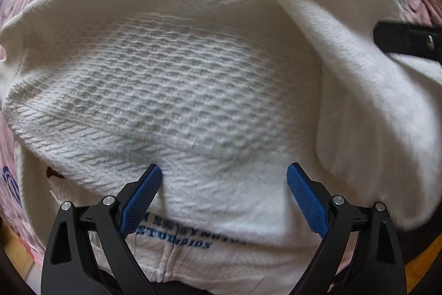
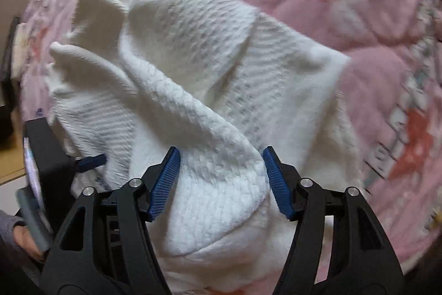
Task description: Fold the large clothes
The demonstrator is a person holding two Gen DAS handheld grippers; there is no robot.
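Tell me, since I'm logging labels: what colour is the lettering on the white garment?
Blue lettering on the white garment, best seen in the left wrist view.

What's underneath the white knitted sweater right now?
The white sweater lies crumpled on a pink patterned quilt, which shows around its edges. Whatever sits directly beneath the sweater's middle is covered by its folds.

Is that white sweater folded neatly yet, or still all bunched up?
Still bunched up. The white sweater lies in loose, overlapping, creased layers on the pink quilt, with no flat, squared fold.
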